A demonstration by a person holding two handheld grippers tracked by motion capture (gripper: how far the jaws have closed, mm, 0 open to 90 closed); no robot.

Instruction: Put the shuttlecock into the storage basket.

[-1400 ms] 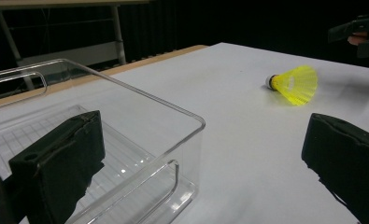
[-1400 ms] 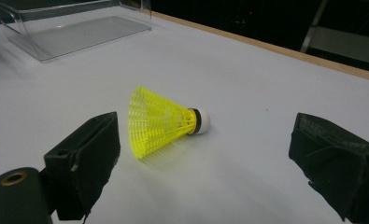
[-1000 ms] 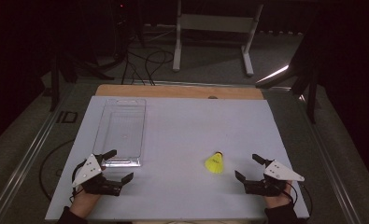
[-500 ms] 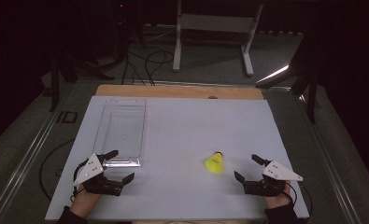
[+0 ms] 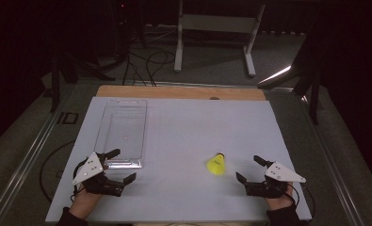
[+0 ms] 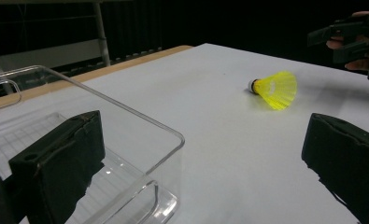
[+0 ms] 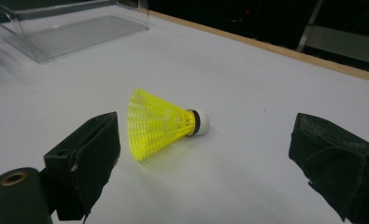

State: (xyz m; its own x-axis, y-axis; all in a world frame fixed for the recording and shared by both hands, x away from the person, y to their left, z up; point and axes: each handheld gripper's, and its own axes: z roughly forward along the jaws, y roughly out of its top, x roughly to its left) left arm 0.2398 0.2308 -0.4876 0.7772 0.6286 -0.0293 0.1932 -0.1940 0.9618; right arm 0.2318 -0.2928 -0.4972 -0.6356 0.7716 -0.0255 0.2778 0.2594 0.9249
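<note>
No change since earlier: shuttlecock (image 5: 216, 164) lies near table (image 5: 183, 127) front edge; left gripper (image 5: 117, 165), right gripper (image 5: 249, 168) low, jaws apart.

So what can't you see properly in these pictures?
- Clear plastic rectangular box, left gripper view: cut off by the left and bottom edges, and the near black jaw covers part of it.
- Yellow mesh plastic shuttlecock, high view: too small to show the mesh.
- Person's hand behind the right tongs, high view: cut off by the bottom edge.
</note>
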